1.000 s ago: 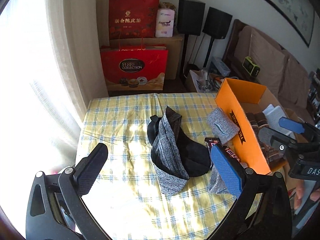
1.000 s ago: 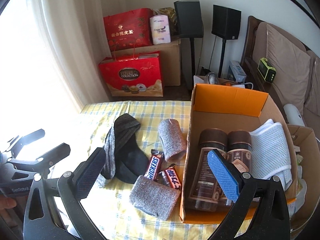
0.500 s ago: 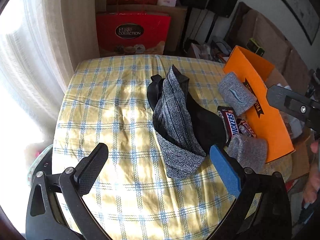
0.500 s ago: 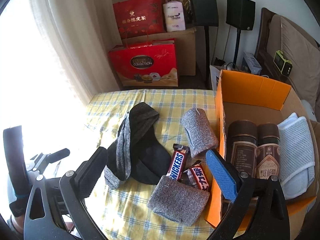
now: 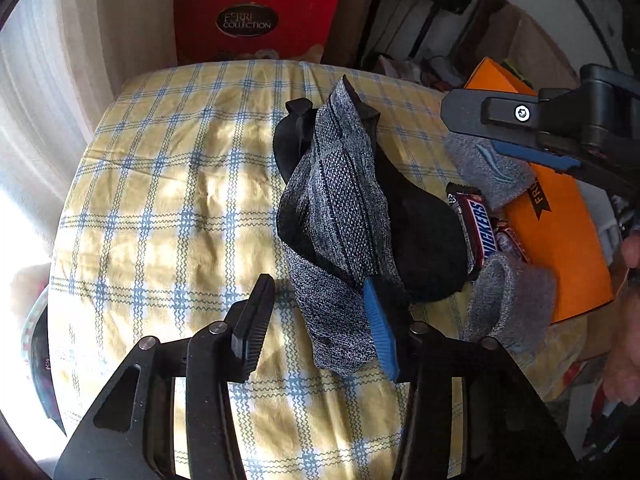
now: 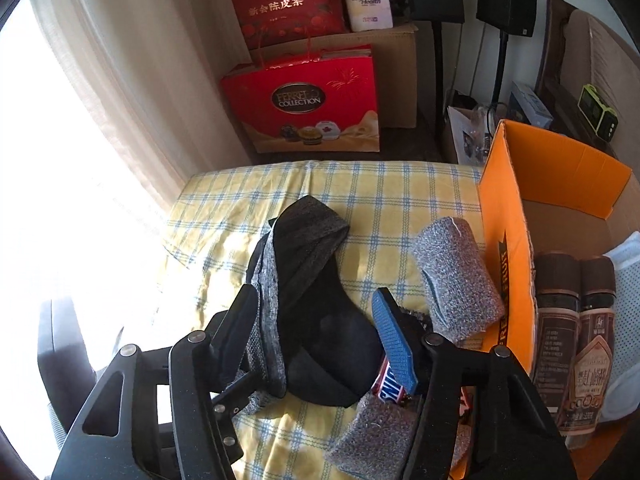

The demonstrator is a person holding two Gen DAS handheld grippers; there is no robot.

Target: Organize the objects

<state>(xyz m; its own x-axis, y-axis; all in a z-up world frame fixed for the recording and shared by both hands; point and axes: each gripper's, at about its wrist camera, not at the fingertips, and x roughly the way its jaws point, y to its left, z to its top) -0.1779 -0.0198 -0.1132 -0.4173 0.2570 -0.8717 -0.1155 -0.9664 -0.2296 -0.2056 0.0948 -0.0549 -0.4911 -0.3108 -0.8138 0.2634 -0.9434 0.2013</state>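
Left hand-held gripper (image 5: 316,320) closing, jaws straddling near end of grey-black garment (image 5: 344,216) on checked table (image 5: 160,200), pads not yet pressing. Right hand-held gripper (image 6: 320,332) closing over same garment. Snickers (image 5: 474,228), 2 grey rolls right; orange box (image 6: 504,240) far right.

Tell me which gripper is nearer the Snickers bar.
Right. The right gripper has its blue finger just above the Snickers bar; the left gripper straddles the grey-black garment beside it.
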